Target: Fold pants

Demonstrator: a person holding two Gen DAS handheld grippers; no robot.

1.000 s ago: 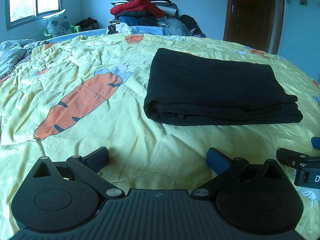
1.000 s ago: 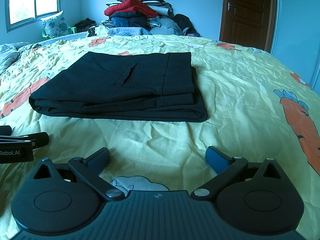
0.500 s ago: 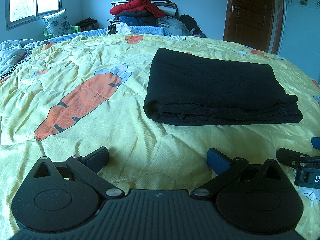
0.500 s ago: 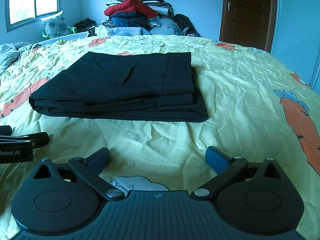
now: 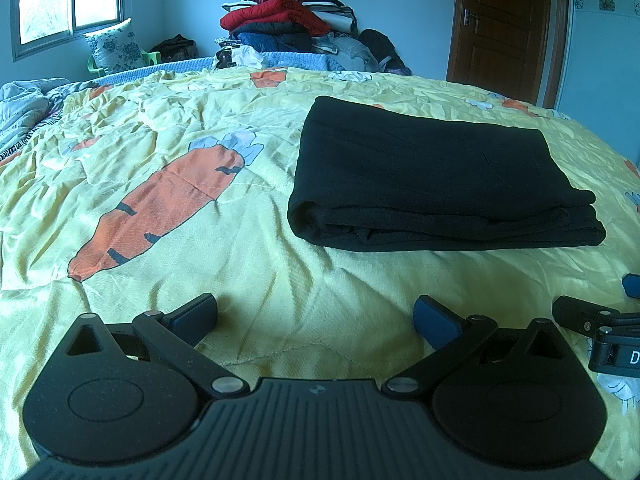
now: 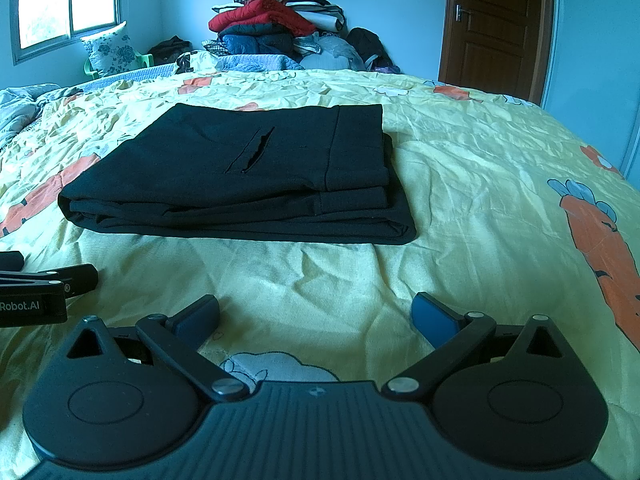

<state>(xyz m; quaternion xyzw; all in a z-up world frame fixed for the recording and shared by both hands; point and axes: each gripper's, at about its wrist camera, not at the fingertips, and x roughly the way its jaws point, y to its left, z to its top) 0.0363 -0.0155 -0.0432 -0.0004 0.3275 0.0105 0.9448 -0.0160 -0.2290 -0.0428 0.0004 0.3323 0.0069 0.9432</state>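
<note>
Black pants [image 5: 432, 176] lie folded in a flat rectangular stack on the yellow carrot-print bedspread [image 5: 168, 148]. In the right wrist view the pants [image 6: 248, 176] show a pocket slit and waistband on top. My left gripper [image 5: 316, 314] is open and empty, resting low on the bed in front of the stack's left part. My right gripper [image 6: 316, 314] is open and empty, in front of the stack's right part. Each gripper shows at the edge of the other's view, the right one [image 5: 592, 320] and the left one [image 6: 48, 284].
A heap of clothes [image 5: 288, 28] is piled at the far side of the bed. A floral pillow [image 5: 112, 46] and a window are at the far left, a brown door [image 5: 504, 28] at the far right. A crumpled blanket [image 5: 24, 104] lies at the left edge.
</note>
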